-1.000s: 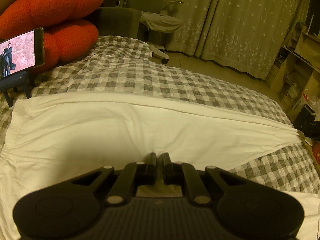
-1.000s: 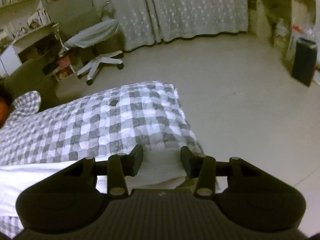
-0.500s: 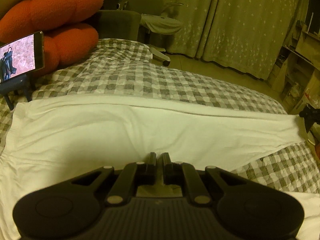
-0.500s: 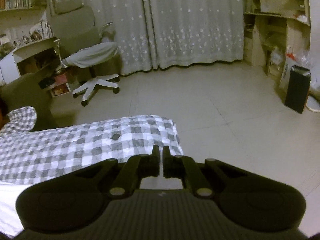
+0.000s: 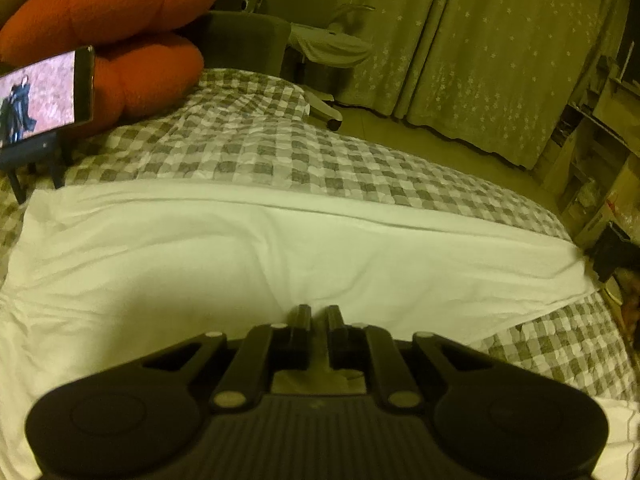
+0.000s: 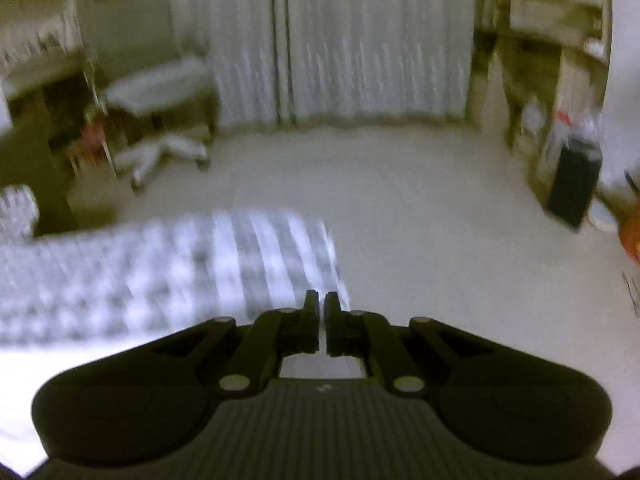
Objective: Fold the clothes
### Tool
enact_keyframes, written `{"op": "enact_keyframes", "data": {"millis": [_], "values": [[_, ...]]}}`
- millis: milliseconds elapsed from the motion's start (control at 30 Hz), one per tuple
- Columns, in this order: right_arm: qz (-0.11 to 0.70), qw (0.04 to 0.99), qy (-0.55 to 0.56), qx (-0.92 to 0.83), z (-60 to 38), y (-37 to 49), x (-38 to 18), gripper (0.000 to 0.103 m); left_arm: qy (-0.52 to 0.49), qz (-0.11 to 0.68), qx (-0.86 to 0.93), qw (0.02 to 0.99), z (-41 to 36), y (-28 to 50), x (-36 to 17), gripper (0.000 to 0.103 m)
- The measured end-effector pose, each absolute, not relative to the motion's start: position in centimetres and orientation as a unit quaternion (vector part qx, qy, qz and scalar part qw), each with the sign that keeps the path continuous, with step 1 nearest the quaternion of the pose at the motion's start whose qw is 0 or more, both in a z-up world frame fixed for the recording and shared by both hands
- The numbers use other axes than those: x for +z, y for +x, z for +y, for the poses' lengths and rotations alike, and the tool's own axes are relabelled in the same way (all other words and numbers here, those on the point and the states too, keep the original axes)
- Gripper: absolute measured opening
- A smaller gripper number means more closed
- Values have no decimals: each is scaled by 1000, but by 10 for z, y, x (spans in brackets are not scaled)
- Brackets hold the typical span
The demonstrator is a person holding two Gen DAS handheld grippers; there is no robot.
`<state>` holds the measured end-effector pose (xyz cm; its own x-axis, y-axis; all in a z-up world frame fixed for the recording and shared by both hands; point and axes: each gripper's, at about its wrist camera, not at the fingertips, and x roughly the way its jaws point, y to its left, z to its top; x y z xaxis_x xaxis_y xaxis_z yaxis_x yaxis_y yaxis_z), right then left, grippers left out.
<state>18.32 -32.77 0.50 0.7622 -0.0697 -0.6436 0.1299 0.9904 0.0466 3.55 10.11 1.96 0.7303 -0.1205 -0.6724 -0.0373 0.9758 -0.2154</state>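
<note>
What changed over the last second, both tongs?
The right tongs went from wide open to shut, with white cloth showing under them, and their view swung across the checked bedspread; it is now blurred. The left tongs stayed nearly shut on the white cloth, in place. Cloth, phone and red cushion are unchanged.

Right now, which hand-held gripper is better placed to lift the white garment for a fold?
Probably left: the left hand-held gripper sits over the white garment's middle; the right's view shows mostly floor.
</note>
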Motion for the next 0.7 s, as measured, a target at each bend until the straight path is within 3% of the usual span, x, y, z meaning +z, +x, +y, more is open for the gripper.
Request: {"op": "enact_keyframes", "data": {"millis": [67, 100, 133, 233, 567, 633, 667, 700], "values": [[335, 939, 53, -66, -329, 182, 12, 6, -110, 365, -19, 924, 103, 36, 20, 11], [324, 942, 56, -64, -327, 180, 20, 15, -111, 364, -17, 924, 104, 36, 20, 12], [311, 947, 58, -60, -324, 176, 28, 16, -114, 363, -14, 925, 105, 36, 21, 13], [281, 957, 59, -37, -313, 168, 52, 16, -122, 361, -8, 925, 109, 38, 20, 13], [315, 914, -71, 246, -185, 152, 40, 17, -111, 360, -7, 926, 105, 40, 18, 15], [311, 902, -87, 286, -159, 149, 41, 22, -110, 359, -8, 927, 105, 40, 18, 15], [314, 896, -91, 299, -150, 150, 40, 33, -110, 359, -9, 927, 106, 40, 18, 15], [319, 891, -93, 309, -142, 152, 39, 36, -111, 359, -10, 927, 107, 40, 18, 15]]}}
